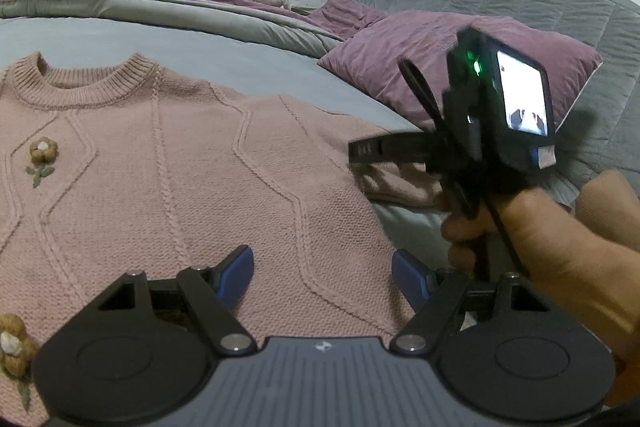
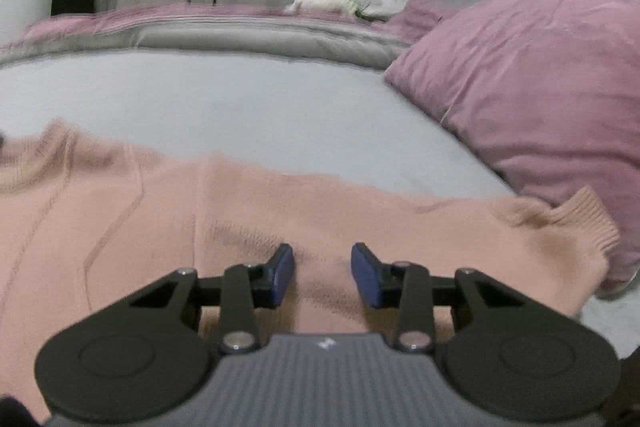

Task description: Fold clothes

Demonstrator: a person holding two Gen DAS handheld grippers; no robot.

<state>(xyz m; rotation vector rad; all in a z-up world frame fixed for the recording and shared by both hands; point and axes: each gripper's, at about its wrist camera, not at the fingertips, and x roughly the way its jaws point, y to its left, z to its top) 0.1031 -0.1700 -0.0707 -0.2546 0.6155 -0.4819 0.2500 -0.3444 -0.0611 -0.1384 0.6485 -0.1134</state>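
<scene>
Pink knitted wool is filling the left part of the left wrist view: the sweater [image 1: 168, 179] is lying flat on the grey-blue sheet [image 1: 200, 47], its round collar [image 1: 96, 83] at eleven o'clock. The left gripper [image 1: 322, 273] is hovering over the knit with jaws spread wide, nothing between them. At three o'clock a hand [image 1: 520, 239] is holding the right gripper [image 2: 322, 275], whose blue pads [image 2: 282, 275] are standing partly apart above the sleeve [image 2: 460, 239], not pinching it. A purple pillow [image 2: 540, 99] is lying at two o'clock.
</scene>
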